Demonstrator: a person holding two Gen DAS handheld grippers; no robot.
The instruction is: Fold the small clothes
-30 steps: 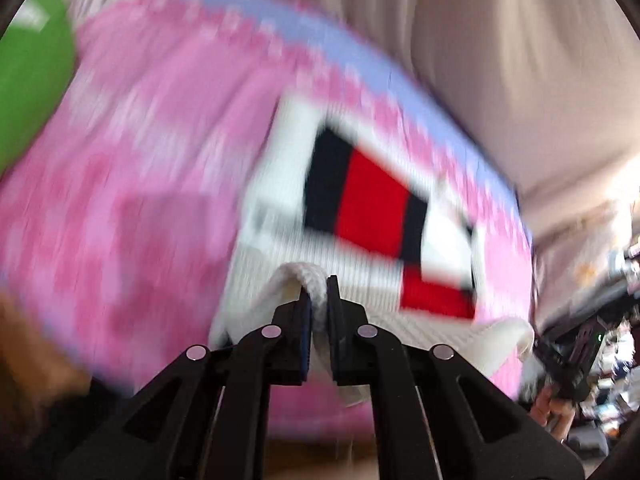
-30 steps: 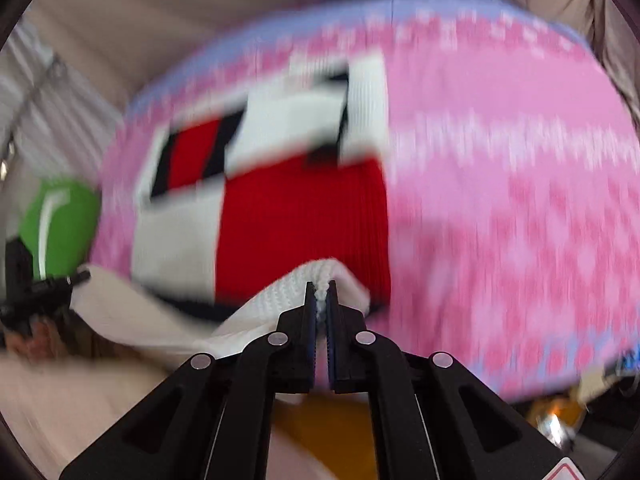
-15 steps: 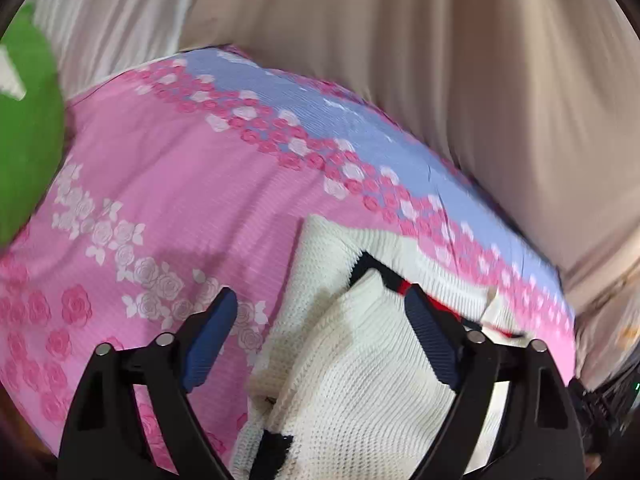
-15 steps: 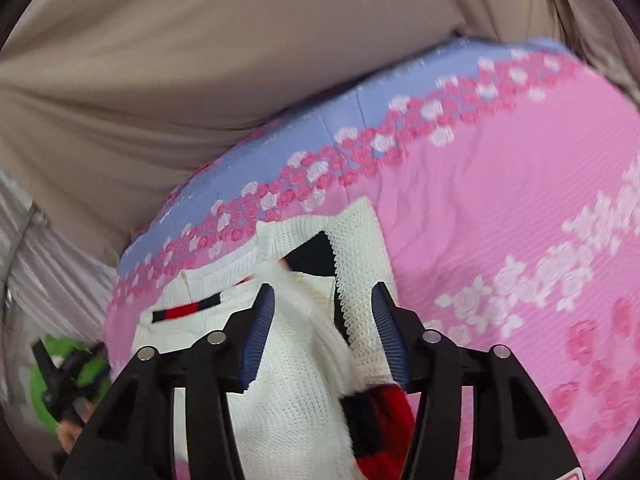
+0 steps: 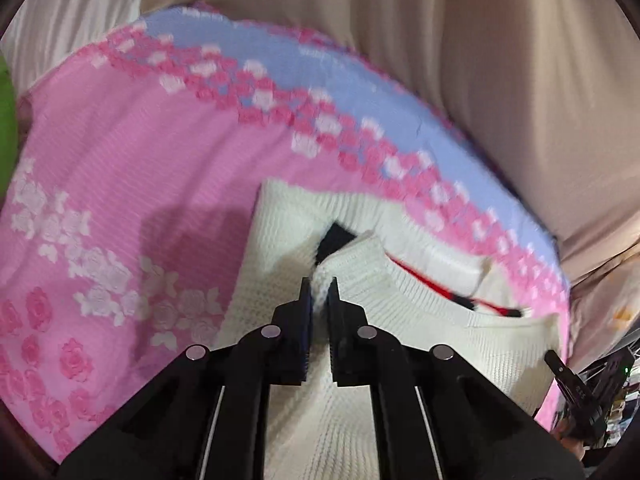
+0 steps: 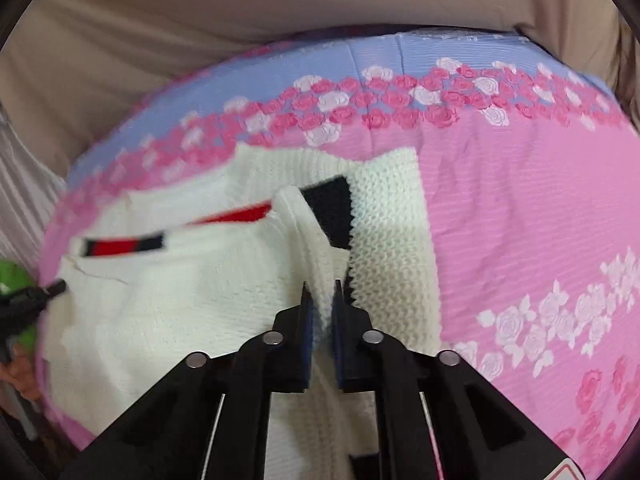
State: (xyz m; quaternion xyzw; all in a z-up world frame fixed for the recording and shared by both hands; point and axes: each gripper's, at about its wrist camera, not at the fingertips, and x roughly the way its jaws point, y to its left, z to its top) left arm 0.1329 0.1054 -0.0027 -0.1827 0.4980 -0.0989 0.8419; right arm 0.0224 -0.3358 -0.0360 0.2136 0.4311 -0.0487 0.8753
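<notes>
A small white knit sweater (image 5: 420,320) with red and black stripes lies folded on a pink flowered blanket (image 5: 120,184). My left gripper (image 5: 319,292) is shut on the sweater's left fold edge. In the right wrist view the same sweater (image 6: 192,304) lies with its right sleeve (image 6: 392,232) spread flat. My right gripper (image 6: 321,296) is shut on the white fold edge near the black stripe. Each gripper shows small at the edge of the other's view.
The blanket (image 6: 520,208) has a blue band along its far edge. Beige curtains (image 5: 500,60) hang behind it. A green object (image 6: 16,280) sits at the blanket's left end. Clutter shows at the far right in the left wrist view (image 5: 600,400).
Both grippers laid the sweater down folded and opened half a second ago. Now both have shut again on the white fold edge, lower and closer to the cloth.
</notes>
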